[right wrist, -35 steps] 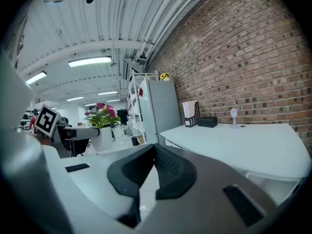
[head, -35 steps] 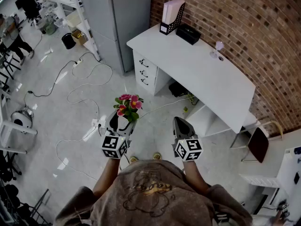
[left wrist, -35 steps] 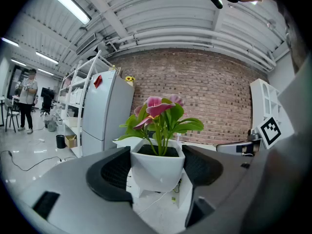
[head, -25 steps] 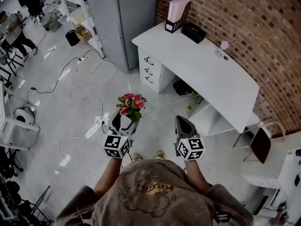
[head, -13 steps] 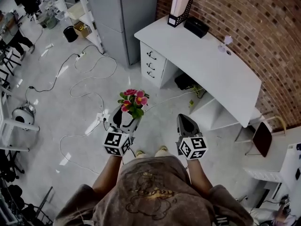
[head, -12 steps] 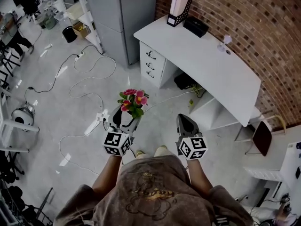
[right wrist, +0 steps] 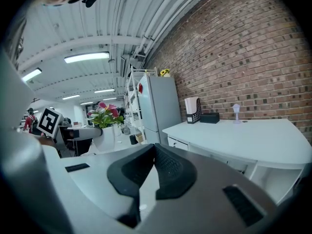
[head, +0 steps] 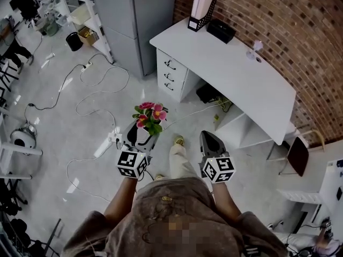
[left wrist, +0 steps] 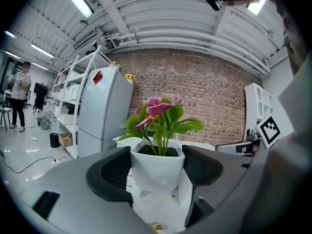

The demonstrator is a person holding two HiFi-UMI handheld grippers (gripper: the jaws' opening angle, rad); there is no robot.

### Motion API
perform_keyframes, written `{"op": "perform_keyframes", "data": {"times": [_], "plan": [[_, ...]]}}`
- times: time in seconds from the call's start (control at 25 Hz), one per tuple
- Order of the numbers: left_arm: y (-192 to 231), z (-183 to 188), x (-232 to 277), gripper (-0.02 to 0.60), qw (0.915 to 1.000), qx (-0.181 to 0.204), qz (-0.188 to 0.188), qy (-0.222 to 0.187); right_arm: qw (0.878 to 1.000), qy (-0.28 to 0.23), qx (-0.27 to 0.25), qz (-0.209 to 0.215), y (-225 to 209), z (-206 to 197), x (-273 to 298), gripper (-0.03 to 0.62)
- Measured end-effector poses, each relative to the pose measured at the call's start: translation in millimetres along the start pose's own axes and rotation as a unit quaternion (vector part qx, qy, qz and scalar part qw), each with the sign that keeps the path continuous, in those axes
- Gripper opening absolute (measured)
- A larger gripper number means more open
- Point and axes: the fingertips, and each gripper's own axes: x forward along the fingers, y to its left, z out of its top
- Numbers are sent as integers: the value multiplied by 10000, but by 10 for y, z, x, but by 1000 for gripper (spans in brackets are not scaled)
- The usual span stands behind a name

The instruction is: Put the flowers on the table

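Left gripper (left wrist: pixel 157 173): jaws clamped on the white pot (left wrist: pixel 157 162), one pad against each side — the pot sits upright.
Flowers (head: pixel 150 115): pink with green leaves, standing up out of the pot; held above the floor (head: pixel 64 127), well apart from the desk (head: pixel 236 82), out in front of its drawer end.
Right gripper (right wrist: pixel 152 165): jaws together, nothing between them; level with the left gripper.
Desk: white, along the brick wall (head: pixel 305 36); file holder (head: pixel 197 9) at its far left corner, black box (head: pixel 221 31) just beside it, small clear ornament (head: pixel 253 51) near the back edge.
Floor: loose cables (head: pixel 91 98) to the left — a grey cabinet (head: pixel 134 20) stands by the desk's left end.
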Motion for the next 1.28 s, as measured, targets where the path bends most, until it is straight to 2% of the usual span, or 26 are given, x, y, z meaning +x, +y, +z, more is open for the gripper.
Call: {"op": "perform_keyframes", "data": {"times": [0.24,0.6,1.12,1.28], "plan": [[204,65,351,347,10000,1,62,7,9999,-1,59,82,-144,72,410,5],[525,288,1067,347,10000,-42,76,44,9998,-63,64,201,-444,444,1201,5],[796,642,2365,347,9999,-31,135,95,9994,-69,16,341,-1254,976,2221,5],[850,795,2734,347,9997,-26,208,-110,9993,-60,19,361,-1530,1087,2465,5]]}}
